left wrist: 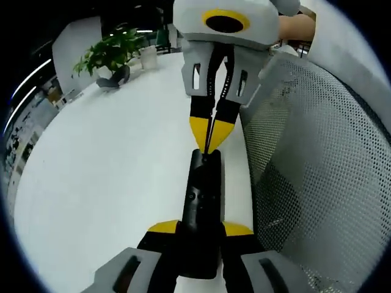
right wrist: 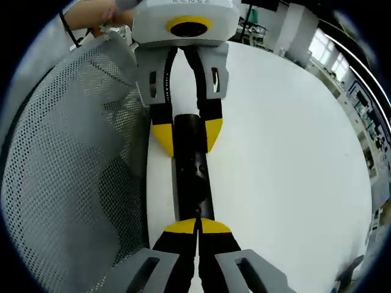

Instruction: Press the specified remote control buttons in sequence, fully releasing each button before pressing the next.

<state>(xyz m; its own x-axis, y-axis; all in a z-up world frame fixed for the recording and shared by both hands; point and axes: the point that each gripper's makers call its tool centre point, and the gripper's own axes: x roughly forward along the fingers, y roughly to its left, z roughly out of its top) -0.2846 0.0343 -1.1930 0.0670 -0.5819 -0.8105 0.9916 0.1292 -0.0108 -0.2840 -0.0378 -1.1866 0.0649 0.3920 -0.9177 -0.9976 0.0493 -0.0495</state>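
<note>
In the left gripper view, the left hand-held gripper (left wrist: 200, 231) clamps the near end of the black remote control (left wrist: 201, 201), which lies along the edge of the white table (left wrist: 110, 171). At the remote's far end the right hand-held gripper (left wrist: 209, 135) has its yellow tips pressed together, touching the remote's top. A grey mesh chair back (left wrist: 317, 159) stands just beside the table (a potted plant (left wrist: 110, 55) sits far off).
</note>
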